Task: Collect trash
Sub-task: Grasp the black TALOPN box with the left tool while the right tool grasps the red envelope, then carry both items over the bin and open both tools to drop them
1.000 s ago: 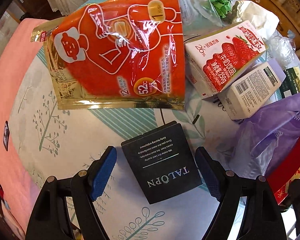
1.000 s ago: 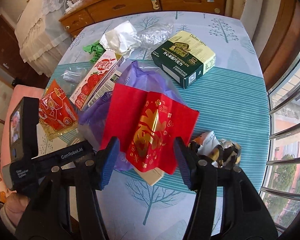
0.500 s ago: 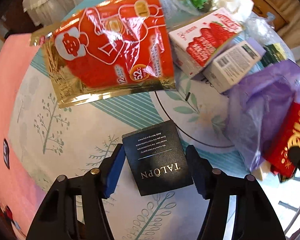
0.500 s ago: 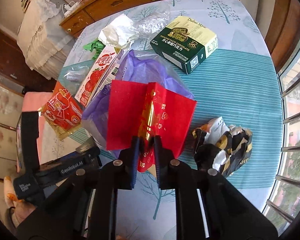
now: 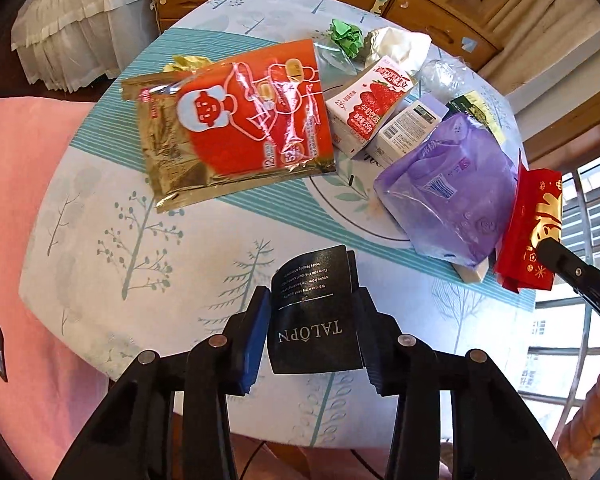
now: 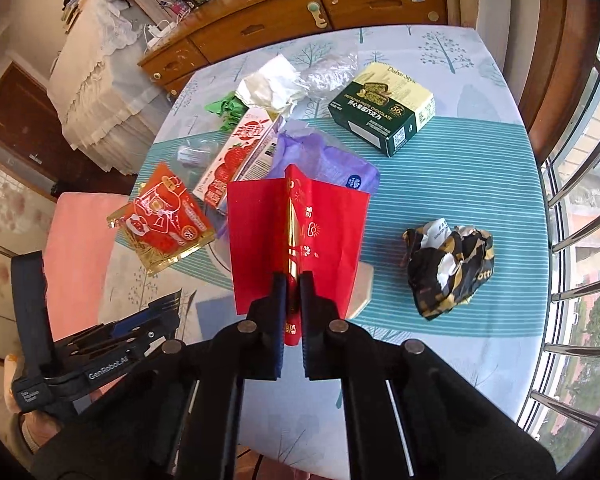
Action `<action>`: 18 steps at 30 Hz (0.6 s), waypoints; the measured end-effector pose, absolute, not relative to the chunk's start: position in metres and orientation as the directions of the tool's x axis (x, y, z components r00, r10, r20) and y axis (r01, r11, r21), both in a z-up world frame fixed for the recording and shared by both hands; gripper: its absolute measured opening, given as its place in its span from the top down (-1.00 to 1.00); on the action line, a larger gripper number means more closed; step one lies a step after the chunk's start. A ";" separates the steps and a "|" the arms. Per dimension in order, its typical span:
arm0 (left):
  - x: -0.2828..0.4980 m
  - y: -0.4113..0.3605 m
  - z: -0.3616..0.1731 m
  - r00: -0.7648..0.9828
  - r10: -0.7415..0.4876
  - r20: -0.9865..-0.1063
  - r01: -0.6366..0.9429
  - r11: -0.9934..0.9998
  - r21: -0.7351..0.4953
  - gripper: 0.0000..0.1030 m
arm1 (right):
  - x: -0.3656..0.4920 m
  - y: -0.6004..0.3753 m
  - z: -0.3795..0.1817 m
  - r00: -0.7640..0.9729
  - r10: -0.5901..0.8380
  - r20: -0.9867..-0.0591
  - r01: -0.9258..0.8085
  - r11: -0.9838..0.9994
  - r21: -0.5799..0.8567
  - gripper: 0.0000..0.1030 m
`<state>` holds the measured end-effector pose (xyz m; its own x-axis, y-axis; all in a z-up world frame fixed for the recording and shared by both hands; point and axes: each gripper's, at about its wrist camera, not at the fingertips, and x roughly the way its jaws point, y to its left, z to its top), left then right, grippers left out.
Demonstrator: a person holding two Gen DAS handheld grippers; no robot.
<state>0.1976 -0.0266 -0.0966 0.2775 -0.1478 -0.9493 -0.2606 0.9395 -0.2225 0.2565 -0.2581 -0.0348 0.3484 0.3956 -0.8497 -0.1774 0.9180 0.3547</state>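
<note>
Black card printed "TALOPN" (image 5: 314,312) sits pinched between my left fingers (image 5: 256,340), lifted above the near edge of the tabletop (image 5: 148,248). My left gripper (image 5: 311,334) is closed on its two side edges, and the card bows a little between the pads. My right gripper (image 6: 294,308) is clamped on the folded red envelope (image 6: 260,240), its gold crease running up from between the pads. The envelope lies over a purple plastic bag (image 6: 324,160). Left of these lie an orange foil pouch (image 5: 240,120) and a strawberry milk carton (image 5: 368,100). A green chocolate box (image 6: 380,108) rests farther back, and a crumpled black-and-gold wrapper (image 6: 448,268) lies apart to the right.
</note>
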 end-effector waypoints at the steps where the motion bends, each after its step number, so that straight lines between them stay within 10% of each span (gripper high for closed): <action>1: 0.192 -0.022 -0.093 0.284 -0.155 -0.946 -0.256 0.939 -0.231 0.20 | 0.252 -0.258 -0.031 0.357 0.392 -0.848 -0.169 0.920 0.354 0.93; 18: 0.143 0.023 -0.038 0.370 -0.196 -0.908 -0.080 0.967 -0.241 0.21 | 0.153 -0.228 0.025 0.466 0.331 -0.820 -0.133 0.943 0.305 0.93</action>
